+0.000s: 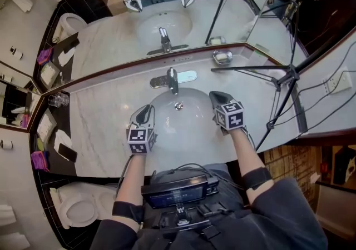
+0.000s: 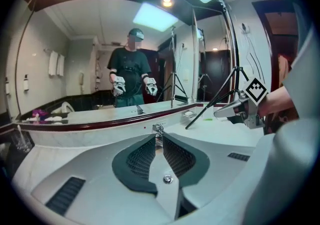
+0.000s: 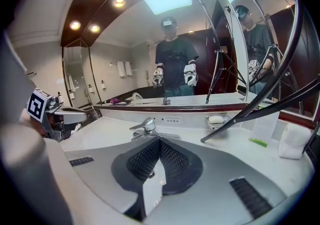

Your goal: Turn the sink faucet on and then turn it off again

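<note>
Looking steeply down on a pale marble counter [image 1: 100, 126] with an oval basin [image 1: 192, 129] sunk into it. At the back rim of that basin, just in front of the mirror [image 1: 111, 32]: the faucet [image 1: 172, 80], seated on an oblong chrome plate that lies sideways along the mirror's edge. Runs its long axis from the mirror toward the person, spout end out over the basin and aimed roughly at the drain [image 1: 178, 106]. In the right gripper view, shown from its right side, with the lever lying nearly level on top and reaching toward the left of the picture.

Hovering over the basin's left rim, the left gripper [image 1: 147, 109], tips aimed toward the faucet and well short of it. Jaws parted by only a thin slit at the tips, with nothing between them. Over the basin's right rim, the right gripper [image 1: 216, 96], likewise clear of the faucet. Jaws closed tip to tip on nothing. Both tilted downward and toward the mirror, one on either side of the drain.

Right of the faucet, against the mirror, a soap dish [image 1: 222, 57] holding a white bar. Across the counter's right end, a black tripod [image 1: 281, 79]. At the far left, drinking glasses [image 1: 58, 99].
</note>
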Tool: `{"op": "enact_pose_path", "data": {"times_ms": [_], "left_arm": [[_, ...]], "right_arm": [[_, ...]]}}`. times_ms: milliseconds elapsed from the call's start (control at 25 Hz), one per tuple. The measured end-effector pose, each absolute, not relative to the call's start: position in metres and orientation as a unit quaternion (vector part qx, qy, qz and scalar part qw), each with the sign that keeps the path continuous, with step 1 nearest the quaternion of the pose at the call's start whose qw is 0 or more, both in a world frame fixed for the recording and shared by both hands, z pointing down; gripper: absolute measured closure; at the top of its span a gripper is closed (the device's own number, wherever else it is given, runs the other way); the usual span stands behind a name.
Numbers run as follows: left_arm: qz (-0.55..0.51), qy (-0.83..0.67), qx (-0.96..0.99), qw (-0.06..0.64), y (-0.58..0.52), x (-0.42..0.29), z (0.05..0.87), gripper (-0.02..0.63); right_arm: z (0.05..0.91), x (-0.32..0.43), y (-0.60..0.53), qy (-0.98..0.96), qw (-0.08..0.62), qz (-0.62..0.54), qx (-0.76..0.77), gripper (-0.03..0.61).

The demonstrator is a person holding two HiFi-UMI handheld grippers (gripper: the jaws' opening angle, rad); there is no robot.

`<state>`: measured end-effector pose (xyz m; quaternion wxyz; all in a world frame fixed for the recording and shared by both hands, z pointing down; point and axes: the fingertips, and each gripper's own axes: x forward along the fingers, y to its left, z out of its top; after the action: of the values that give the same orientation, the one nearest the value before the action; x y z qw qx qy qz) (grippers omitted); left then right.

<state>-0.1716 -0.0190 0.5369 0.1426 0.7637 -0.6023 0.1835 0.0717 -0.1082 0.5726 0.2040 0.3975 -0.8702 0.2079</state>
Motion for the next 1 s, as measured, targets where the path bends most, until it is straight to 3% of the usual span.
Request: {"op": "enact_pose_path", "data": {"times_ms": [480, 720, 1000], "left_arm": [[0.41, -0.463, 0.786, -0.015, -0.083, -0.124, 0.599, 0.398], [0.487, -0.414, 0.762, -0.106, -0.116, -0.113, 0.615, 0.394], [0.527, -0.369, 0.753, -0.138, -0.142, -0.101, 0.64, 0.396]], "right_arm": [[0.587, 0.073, -0.116, -0.862, 0.207, 0.223, 0.405, 0.56], [0.595, 0.077, -0.119, -0.856, 0.212, 0.231, 0.412, 0.56], [0.613, 0.085, -0.12, -0.848, 0.22, 0.245, 0.416, 0.56]]}}
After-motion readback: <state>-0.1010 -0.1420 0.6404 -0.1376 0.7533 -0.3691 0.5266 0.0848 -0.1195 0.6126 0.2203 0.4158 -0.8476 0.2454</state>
